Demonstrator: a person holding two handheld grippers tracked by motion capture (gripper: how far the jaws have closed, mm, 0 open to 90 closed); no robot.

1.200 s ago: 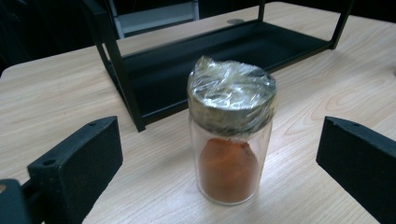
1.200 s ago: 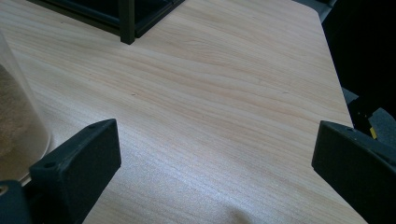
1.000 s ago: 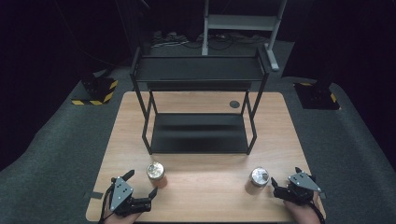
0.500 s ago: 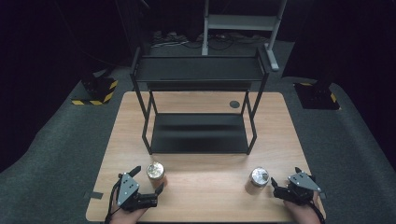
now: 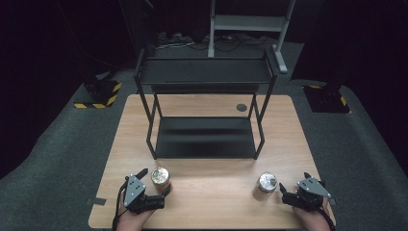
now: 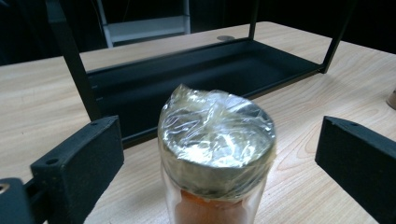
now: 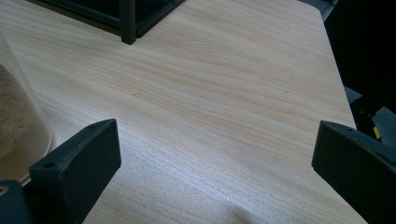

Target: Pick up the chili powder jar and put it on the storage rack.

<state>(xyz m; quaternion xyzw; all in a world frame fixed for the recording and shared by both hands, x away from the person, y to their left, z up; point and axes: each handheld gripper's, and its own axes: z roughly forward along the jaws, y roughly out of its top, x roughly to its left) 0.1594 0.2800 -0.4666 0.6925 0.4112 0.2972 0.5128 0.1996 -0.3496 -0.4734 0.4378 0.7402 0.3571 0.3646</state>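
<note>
The jaws of the left gripper (image 6: 215,154) are standing wide apart, one on each side of a jar (image 6: 215,154), with bare gaps showing between each black jaw and the glass, so nothing is being grasped. In the left gripper view the jar is sitting upright between them, its metal lid wrapped in crinkled clear film, with an orange-brown filling showing under the lid. In the high view this left gripper (image 5: 155,182) is lying low at the near left of the table (image 5: 211,202), and the jar (image 5: 160,177) is standing just in front of it, near the front left leg of the rack (image 5: 204,130).

The jaws of the right gripper (image 7: 215,163) are also spread wide and are holding nothing; bare wood is lying between them. A second jar (image 7: 21,126) is showing at the left edge of the right gripper view, just beside one jaw, holding a pale brown filling. In the high view the right gripper (image 5: 294,185) is resting at the near right of the table, with that second jar (image 5: 267,182) standing just to its left.

The black two-shelf rack is standing in the middle of the table, beyond both jars, its lower shelf (image 6: 205,74) lying dark and flat.
</note>
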